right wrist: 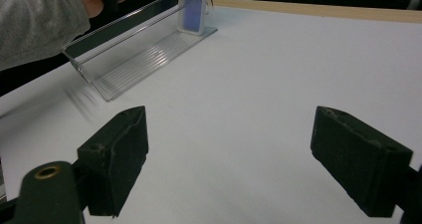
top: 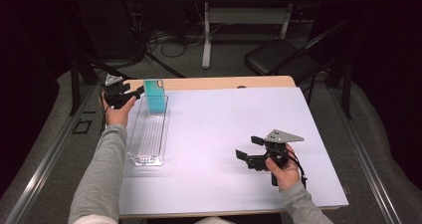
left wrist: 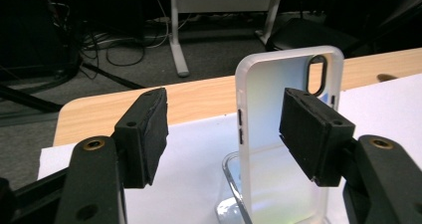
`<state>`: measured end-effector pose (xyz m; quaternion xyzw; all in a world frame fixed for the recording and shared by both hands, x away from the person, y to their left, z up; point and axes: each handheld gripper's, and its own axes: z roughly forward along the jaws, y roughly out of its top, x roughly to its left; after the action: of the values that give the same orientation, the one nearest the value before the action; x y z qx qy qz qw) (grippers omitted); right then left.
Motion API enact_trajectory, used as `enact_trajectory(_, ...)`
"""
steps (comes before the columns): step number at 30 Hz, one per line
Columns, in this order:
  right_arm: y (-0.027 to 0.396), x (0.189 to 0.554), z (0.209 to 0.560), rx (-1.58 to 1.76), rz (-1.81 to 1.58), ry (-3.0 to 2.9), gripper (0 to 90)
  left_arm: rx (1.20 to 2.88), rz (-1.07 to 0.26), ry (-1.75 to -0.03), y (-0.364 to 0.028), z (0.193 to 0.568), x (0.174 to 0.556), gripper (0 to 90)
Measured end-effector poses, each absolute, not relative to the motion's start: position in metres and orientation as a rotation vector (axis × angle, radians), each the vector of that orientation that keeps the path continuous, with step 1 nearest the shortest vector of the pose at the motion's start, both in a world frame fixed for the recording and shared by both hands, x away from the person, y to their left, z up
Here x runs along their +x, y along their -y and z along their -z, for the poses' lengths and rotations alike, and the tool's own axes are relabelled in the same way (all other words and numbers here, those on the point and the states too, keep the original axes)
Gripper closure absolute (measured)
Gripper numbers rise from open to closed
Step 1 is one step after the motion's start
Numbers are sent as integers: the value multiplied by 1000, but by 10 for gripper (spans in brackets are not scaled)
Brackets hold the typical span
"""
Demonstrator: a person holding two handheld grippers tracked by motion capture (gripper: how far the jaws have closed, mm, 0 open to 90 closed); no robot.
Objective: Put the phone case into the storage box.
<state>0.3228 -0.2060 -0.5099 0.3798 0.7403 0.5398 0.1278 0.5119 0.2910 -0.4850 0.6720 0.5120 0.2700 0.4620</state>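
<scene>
A phone case [top: 155,98], teal in the high view and pale with a white rim [left wrist: 271,114] in the left gripper view, stands upright at the far end of a clear plastic tray [top: 147,134]. My left gripper [top: 135,92] is at the case's left side, jaws open [left wrist: 231,129]. One pad overlaps the case's face and the other stands well apart from it. My right gripper [top: 248,147] is open over the white mat near the front right, nothing between its pads [right wrist: 229,149]. The right gripper view has the tray [right wrist: 134,50] and case [right wrist: 191,7] far off.
A white mat [top: 239,114] covers the wooden table [top: 224,82]. The long tray runs front to back along the mat's left side. Behind the table are a black folding chair [top: 278,57], a desk leg and cables on the floor.
</scene>
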Motion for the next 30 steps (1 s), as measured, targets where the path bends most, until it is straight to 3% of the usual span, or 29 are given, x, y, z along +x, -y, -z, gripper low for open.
enact_trajectory(4,205,323,511,1107,-1562,-2164,148,1641,-630,-1273,-294,482,509,272)
enact_trajectory(11,205,322,510,1096,-1543,-2144,141,1602,-621,-1272,-297,474,503,236)
enact_trajectory(18,207,323,509,1113,-1540,-2126,58,1603,-586,-1250,-297,465,495,205)
enact_trajectory(19,207,323,508,1115,-1555,-2125,29,1619,-577,-1248,-297,464,494,165)
enact_trajectory(30,207,321,506,1099,-1564,-2125,0,1681,-591,-1160,-289,456,477,98)
